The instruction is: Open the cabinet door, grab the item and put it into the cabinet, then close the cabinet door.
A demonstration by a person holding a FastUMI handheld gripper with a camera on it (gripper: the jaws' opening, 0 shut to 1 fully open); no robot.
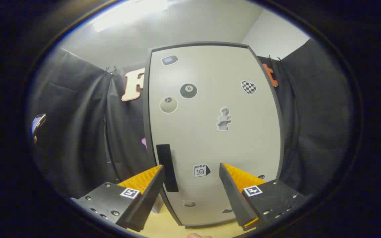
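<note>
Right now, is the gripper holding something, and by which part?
Nothing is held. The gripper is open, with the closed cabinet door just ahead; its dark handle is beside one finger, ungripped.

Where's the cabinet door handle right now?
In the gripper view, the handle sits low on the closed door's left edge, just beyond the left finger of the open gripper.

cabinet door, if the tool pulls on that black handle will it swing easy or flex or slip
The cabinet door looks like a flat rigid panel, so it should probably swing as one piece rather than flex. Its black handle is a slim vertical bar near one edge, so a pull there likely gets good leverage. The open tool could slip off the smooth-looking bar.
</note>
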